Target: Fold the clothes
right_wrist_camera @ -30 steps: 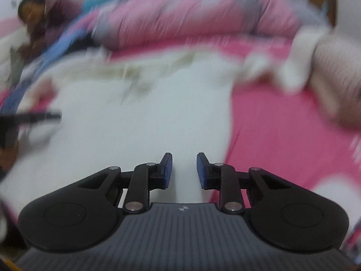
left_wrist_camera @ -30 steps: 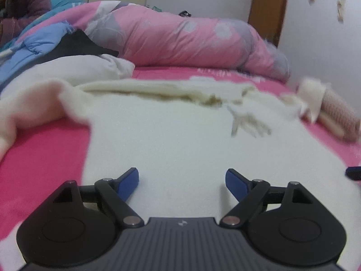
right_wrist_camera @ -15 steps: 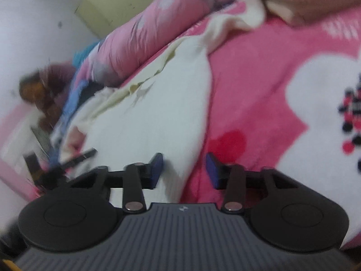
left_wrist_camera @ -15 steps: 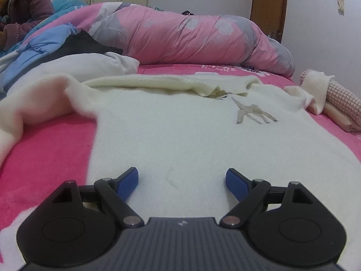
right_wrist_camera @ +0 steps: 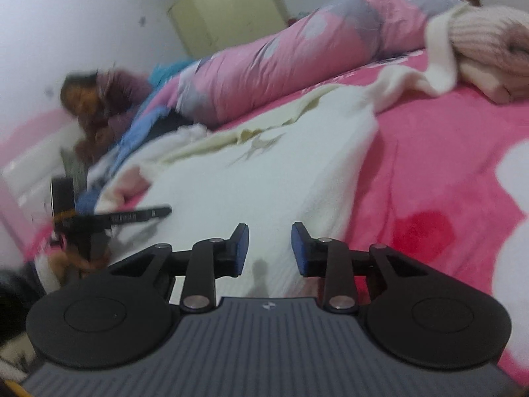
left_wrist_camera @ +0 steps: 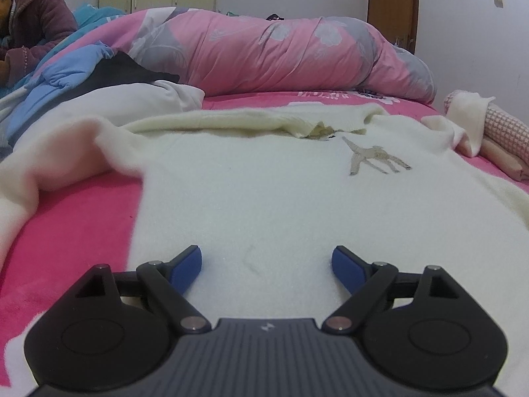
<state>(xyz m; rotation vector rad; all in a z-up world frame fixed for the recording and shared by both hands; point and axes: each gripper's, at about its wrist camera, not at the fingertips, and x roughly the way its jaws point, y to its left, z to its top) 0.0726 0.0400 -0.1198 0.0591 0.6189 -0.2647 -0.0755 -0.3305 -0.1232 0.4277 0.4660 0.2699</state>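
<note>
A cream sweater (left_wrist_camera: 264, 192) with a small grey giraffe motif (left_wrist_camera: 373, 158) lies spread flat on the pink bed cover (left_wrist_camera: 72, 218). Its left sleeve (left_wrist_camera: 49, 168) bunches up at the left. My left gripper (left_wrist_camera: 267, 264) stands open low over the sweater's near hem, nothing between its blue pads. In the right wrist view the same sweater (right_wrist_camera: 264, 178) runs away to the upper left. My right gripper (right_wrist_camera: 269, 248) hovers over the sweater's near right edge, its jaws opening with nothing between them. The left gripper (right_wrist_camera: 132, 216) shows at the left of that view.
A rolled pink floral quilt (left_wrist_camera: 281, 53) lies across the back of the bed. Blue, black and white clothes (left_wrist_camera: 99, 79) pile up at the back left, by a person in a purple jacket (left_wrist_camera: 33, 23). Folded pink knitwear (left_wrist_camera: 496, 139) sits at the right.
The right gripper's view rolled and swung from the sweater's middle to its right edge by the pink cover; its jaws now stand wider. The left gripper's view barely changed.
</note>
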